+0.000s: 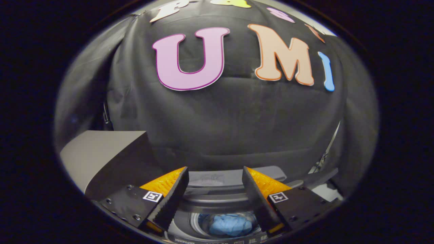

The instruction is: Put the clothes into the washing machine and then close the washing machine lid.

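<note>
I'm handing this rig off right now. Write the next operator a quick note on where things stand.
Gripper: open, holding nothing, hanging above the washing machine.
Clothes: a blue garment lies inside the drum, below and between the fingers.
Lid: the grey panel beside the left finger looks like the raised lid, so the machine is open.
Done: the clothes are in.
Left: close the lid, probably by pushing it down from its raised edge.

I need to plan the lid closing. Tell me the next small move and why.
Probably swing the gripper toward the raised lid beside the left finger. The blue cloth already lies in the drum below the open, empty fingers, so only the closing seems left.
</note>
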Action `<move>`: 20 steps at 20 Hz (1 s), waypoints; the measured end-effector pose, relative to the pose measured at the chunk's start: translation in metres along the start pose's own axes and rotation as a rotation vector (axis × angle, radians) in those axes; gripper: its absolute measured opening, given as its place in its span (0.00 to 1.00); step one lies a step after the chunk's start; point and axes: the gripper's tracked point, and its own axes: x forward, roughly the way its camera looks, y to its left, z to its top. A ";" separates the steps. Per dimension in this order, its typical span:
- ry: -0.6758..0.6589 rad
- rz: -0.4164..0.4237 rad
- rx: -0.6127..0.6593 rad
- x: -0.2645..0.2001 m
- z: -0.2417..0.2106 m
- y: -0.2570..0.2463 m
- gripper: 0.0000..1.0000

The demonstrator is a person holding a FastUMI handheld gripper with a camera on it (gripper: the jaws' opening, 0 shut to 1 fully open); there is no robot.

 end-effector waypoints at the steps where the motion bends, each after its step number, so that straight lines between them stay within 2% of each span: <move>1: -0.018 0.013 0.026 -0.011 -0.001 -0.003 0.98; 4: -0.070 0.036 0.084 -0.041 -0.004 -0.024 0.96; 10: -0.159 0.006 0.112 -0.094 -0.025 -0.090 0.96; 14: -0.233 -0.025 0.047 -0.128 -0.043 -0.133 0.96; 20: -0.371 0.018 -0.063 -0.188 -0.079 -0.157 0.96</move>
